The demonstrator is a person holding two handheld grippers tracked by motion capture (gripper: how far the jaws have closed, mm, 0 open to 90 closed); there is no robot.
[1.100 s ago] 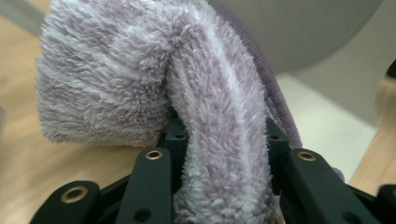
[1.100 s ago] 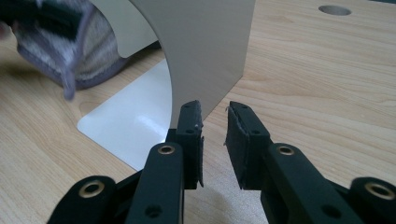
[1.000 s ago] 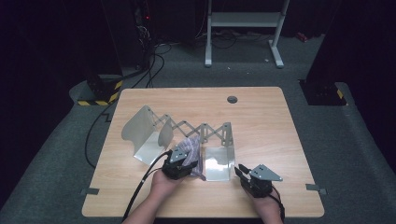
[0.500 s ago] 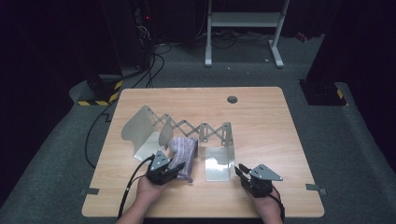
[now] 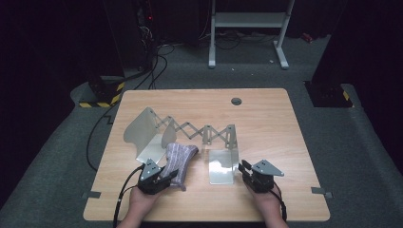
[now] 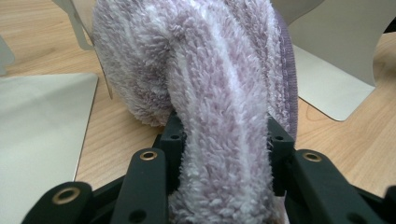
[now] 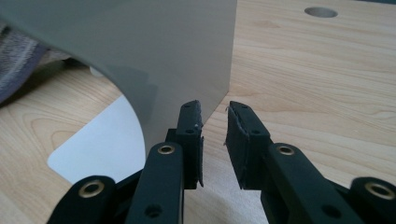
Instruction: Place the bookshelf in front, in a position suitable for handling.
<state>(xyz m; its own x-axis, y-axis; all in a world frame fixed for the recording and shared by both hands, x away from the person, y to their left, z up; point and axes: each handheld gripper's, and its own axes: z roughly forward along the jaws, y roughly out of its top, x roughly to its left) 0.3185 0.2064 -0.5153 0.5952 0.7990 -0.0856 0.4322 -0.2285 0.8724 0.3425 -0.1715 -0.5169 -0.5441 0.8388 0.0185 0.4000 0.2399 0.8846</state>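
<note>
- lilac fluffy towel (image 5: 178, 159) on the wooden table (image 5: 266, 114), lying between the two plates of the expanding metal rack (image 5: 199, 135), near end drawn toward the near edge of the table.
- left gripper (image 5: 164, 176) at the near left of the table, clenched on the towel's near end; seen from the left gripper view, fluffy cloth (image 6: 224, 116) bunched and squeezed between both jaws, which have just been easing wider with the cloth between them.
- right gripper (image 5: 244, 167) at the near right, just beside the near right corner of the rack's right plate (image 5: 222, 166).
- from the right gripper view, right gripper (image 7: 215, 135) with jaws a narrow gap apart, nothing between them, released; left jaw close against the upright edge of the grey plate (image 7: 154, 56), contact not clear.
- towel's edge (image 7: 18, 60) at the far left of that view, beyond the plate.
</note>
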